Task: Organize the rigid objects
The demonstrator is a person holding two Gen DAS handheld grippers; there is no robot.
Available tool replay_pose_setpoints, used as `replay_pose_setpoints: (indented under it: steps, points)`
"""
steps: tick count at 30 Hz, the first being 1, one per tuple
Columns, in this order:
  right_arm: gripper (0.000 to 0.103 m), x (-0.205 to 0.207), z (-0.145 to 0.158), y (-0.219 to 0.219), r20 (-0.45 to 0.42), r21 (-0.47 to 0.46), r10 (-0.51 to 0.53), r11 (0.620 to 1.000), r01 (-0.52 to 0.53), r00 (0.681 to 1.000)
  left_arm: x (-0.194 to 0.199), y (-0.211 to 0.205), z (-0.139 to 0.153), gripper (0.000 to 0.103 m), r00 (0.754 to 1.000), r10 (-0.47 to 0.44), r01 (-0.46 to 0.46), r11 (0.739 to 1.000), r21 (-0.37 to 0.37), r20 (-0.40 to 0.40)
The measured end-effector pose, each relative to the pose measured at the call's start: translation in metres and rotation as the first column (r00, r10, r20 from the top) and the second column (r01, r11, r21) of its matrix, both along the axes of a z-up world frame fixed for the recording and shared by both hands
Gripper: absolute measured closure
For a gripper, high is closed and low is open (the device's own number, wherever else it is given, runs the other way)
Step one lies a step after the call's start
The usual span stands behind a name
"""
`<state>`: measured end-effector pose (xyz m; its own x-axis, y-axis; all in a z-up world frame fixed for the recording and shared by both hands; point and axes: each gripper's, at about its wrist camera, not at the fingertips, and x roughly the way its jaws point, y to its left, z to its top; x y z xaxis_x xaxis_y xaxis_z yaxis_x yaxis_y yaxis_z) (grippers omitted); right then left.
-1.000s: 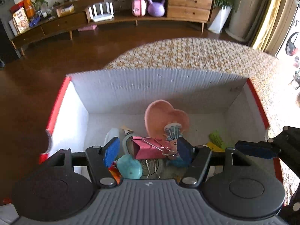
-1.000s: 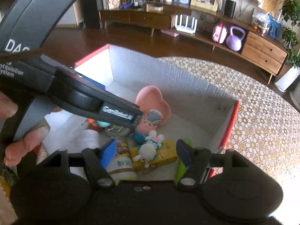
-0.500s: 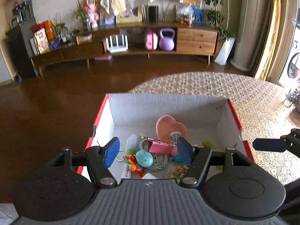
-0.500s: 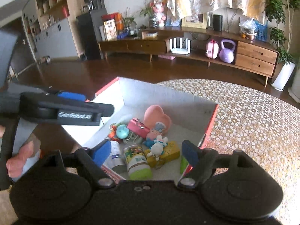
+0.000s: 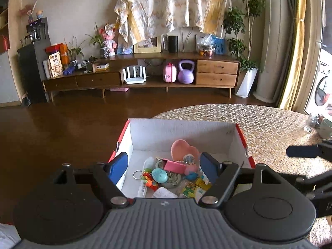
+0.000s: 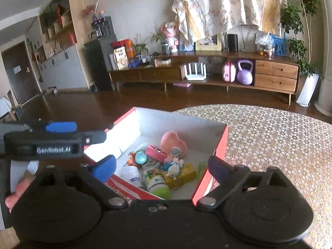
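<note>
Above the red-sided cardboard box, I hold my left tongs spread wide, blue pads well apart and gripping nothing, touching nothing. My right tongs hang the same way over the near corner of the box, released, with empty air between the pads; in the left wrist view one blue pad of the right tongs juts in over the patterned surface beside the box. The box sits at the edge of that surface, its white inner walls lit from the side. Inside it lies a jumble of small things: a pink heart-shaped dish leaning toward the far wall, a pink case just in front of it, a teal round toy beside a key ring, a small white bunny figure resting on a yellow block, and a green-capped jar lying next to a white bottle at the near side. My left hand shows at the frame's edge in the right wrist view, wrapped round the handle of the left tongs.
</note>
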<state>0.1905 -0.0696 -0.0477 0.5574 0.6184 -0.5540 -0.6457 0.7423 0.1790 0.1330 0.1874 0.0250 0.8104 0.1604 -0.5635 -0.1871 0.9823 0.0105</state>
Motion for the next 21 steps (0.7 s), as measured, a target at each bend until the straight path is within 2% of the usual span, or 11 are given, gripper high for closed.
replay_pose_setpoints:
  steps: [3, 6, 8, 13, 15, 21]
  points:
    - [0.001, -0.005, 0.003, -0.004, 0.012, 0.015, 0.003, 1.0, -0.003, 1.0, -0.009, -0.001, -0.002, 0.027, 1.0, -0.004, 0.004, 1.0, -0.008, 0.007]
    - [0.0, -0.011, 0.005, -0.008, 0.026, 0.034, 0.004, 0.999, -0.005, 1.0, -0.016, -0.004, -0.002, 0.025, 1.0, -0.007, 0.007, 1.0, -0.018, 0.008]
    - [0.0, -0.015, 0.006, -0.009, 0.033, 0.044, 0.009, 0.999, -0.01, 0.999, -0.021, -0.006, -0.002, 0.017, 1.0, -0.014, 0.014, 1.0, -0.026, 0.015]
    - [0.0, -0.024, 0.01, -0.017, 0.053, 0.058, 0.014, 0.998, -0.017, 0.999, -0.036, -0.012, -0.002, 0.015, 0.999, -0.004, 0.005, 1.0, -0.02, 0.035]
    - [0.0, -0.028, 0.01, -0.019, 0.052, 0.065, 0.02, 0.998, -0.024, 0.998, -0.04, -0.013, -0.002, 0.005, 0.999, 0.009, -0.008, 1.0, -0.015, 0.039]
    - [0.0, -0.031, 0.011, -0.024, 0.041, 0.083, 0.018, 0.996, -0.021, 0.999, -0.05, -0.013, -0.005, 0.004, 0.999, 0.008, -0.006, 0.999, -0.037, 0.039]
